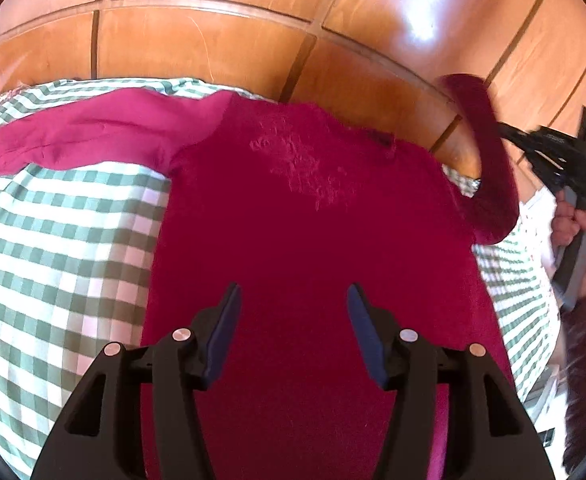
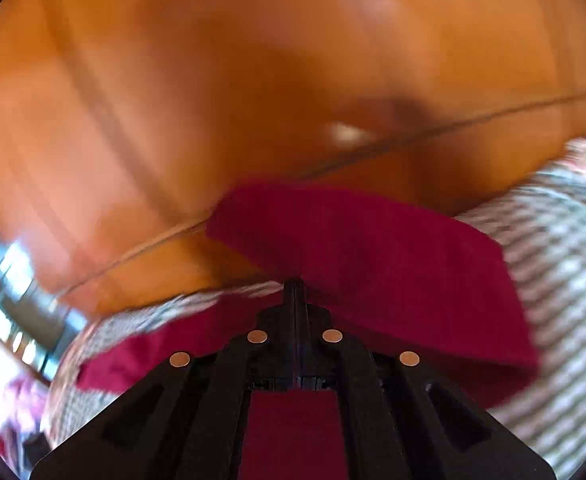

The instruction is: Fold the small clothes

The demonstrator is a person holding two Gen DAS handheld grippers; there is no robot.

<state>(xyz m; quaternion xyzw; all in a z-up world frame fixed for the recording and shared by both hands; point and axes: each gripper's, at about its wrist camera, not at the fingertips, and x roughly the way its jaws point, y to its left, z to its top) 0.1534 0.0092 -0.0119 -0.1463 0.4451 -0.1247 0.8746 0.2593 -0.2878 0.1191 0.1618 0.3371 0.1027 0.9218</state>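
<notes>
A magenta long-sleeved shirt (image 1: 293, 220) lies flat on a green and white checked cloth (image 1: 53, 240). Its left sleeve (image 1: 85, 136) stretches out to the left. My left gripper (image 1: 293, 308) hovers open over the shirt's lower body, with nothing between its blue pads. The right sleeve (image 1: 489, 168) is lifted into an arch at the right, where my right gripper (image 1: 509, 132) pinches its end. In the blurred right wrist view that gripper (image 2: 294, 286) is shut, and magenta sleeve fabric (image 2: 373, 248) spreads out from its tips.
Glossy wooden panelling (image 1: 213, 40) rises right behind the cloth's far edge. A person's hand (image 1: 581, 240) holds the right gripper's handle at the right edge. The checked cloth (image 2: 565, 280) also extends to the right of the sleeve.
</notes>
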